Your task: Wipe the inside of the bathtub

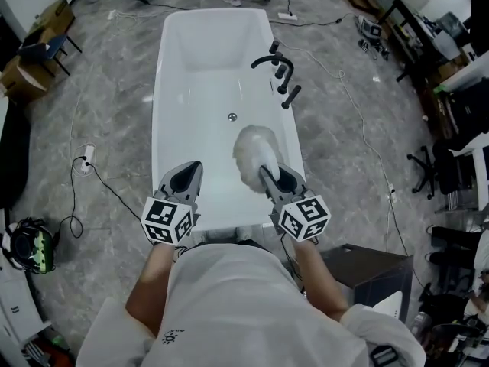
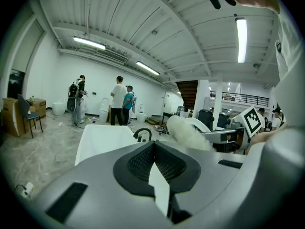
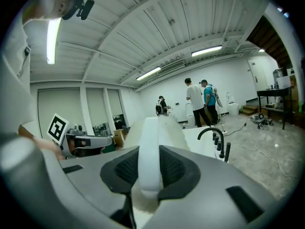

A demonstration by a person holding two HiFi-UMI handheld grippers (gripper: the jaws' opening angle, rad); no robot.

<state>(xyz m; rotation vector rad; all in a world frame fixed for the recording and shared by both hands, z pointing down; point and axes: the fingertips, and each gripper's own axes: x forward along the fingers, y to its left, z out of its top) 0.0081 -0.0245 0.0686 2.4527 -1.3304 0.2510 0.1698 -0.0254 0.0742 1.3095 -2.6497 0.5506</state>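
The white bathtub [image 1: 206, 67] lies lengthwise ahead of me, with a drain [image 1: 232, 117] in its floor and a black faucet [image 1: 279, 71] on its right rim. My right gripper [image 1: 269, 176] is shut on the handle of a fluffy white duster [image 1: 254, 153], whose head hangs over the tub's near right part. In the right gripper view the white handle [image 3: 150, 151] runs up between the jaws. My left gripper [image 1: 189, 173] hovers over the tub's near rim, jaws together and holding nothing. The left gripper view shows the duster [image 2: 188, 132] off to its right.
Cables and a power strip [image 1: 88, 157] lie on the marble floor left of the tub. A dark box [image 1: 367, 270] stands at my right side. Cardboard boxes [image 1: 23, 75] sit far left, an office chair [image 1: 428, 167] far right. Several people [image 2: 119, 99] stand beyond the tub's far end.
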